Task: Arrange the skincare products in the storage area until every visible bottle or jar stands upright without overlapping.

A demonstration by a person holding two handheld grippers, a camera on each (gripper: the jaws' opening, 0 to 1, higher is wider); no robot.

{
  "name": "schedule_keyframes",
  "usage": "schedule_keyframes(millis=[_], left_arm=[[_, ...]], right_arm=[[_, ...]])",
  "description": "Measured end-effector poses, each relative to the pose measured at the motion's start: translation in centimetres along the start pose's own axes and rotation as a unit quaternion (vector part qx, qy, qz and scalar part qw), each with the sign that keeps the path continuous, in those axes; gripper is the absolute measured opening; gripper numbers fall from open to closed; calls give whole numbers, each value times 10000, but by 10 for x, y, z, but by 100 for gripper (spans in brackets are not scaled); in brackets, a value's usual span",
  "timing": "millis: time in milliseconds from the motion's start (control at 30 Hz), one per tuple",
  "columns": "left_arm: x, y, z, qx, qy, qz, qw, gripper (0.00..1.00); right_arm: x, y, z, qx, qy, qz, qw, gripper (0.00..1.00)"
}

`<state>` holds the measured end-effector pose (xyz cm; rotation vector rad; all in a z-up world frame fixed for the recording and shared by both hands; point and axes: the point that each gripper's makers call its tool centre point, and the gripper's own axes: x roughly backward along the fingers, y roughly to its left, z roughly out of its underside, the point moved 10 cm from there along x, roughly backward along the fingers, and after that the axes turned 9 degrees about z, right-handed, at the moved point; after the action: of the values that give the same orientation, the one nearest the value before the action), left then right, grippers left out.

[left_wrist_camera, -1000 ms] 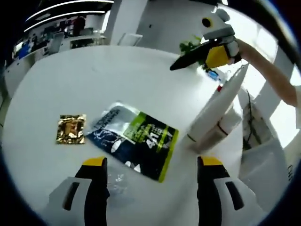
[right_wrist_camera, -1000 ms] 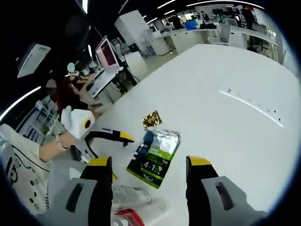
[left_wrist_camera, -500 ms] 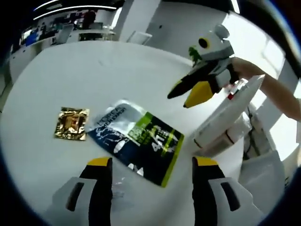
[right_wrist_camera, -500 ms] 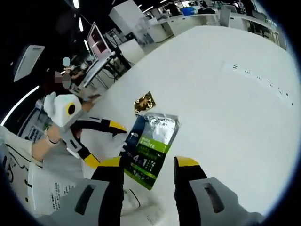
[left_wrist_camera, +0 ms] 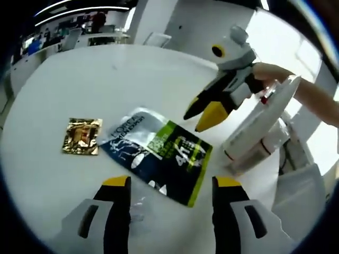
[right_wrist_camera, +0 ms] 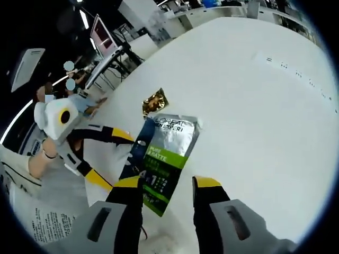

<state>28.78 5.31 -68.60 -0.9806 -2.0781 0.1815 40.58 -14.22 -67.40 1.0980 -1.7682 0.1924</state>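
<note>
A flat silver, blue and green L'Oreal sachet [left_wrist_camera: 159, 153] lies on the white table [left_wrist_camera: 79, 84], also seen in the right gripper view as the sachet [right_wrist_camera: 167, 151]. A small gold sachet [left_wrist_camera: 82, 136] lies beside it, apart; the gold sachet [right_wrist_camera: 153, 100] is far in the right gripper view. A long white tube [left_wrist_camera: 259, 121] lies tilted across a second white tube with a red band [left_wrist_camera: 262, 148]. My left gripper [left_wrist_camera: 172, 184] is open just short of the sachet. My right gripper [right_wrist_camera: 168, 182] is open, jaws narrowed, with the sachet's green end between them; from the left it hovers as the right gripper [left_wrist_camera: 197, 119].
A scrap of clear wrapper [left_wrist_camera: 135, 203] lies by my left jaw. The left gripper [right_wrist_camera: 111, 157] reaches in from the left of the right gripper view. A white printed bag [right_wrist_camera: 47, 222] sits at the table's near edge. Desks and monitors stand far behind.
The right gripper has come down and in over the sachet's green end, and its jaws have narrowed. The left gripper's jaws have narrowed slightly; the sachets and tubes lie as before.
</note>
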Motion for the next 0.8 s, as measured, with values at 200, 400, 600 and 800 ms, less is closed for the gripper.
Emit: schedule_keyframes(millis=[200,400,600,800], left_arm=[[3,4,0,106,-73,-22,9999,45],[4,6,0,139,-80,-52,9999,41],[6,6,2,491,-309,179,9982,37],[10,6,7,749,-489,184,9958,33]], right_arm=[[-5,1,5,-15,69,9,10000,34],[-10,2,8,-83,87,-93,9999,27],[-15,-2,6,-192,77,-192,9996,22],[-19,3,7,-214,90,-255,9994,16]])
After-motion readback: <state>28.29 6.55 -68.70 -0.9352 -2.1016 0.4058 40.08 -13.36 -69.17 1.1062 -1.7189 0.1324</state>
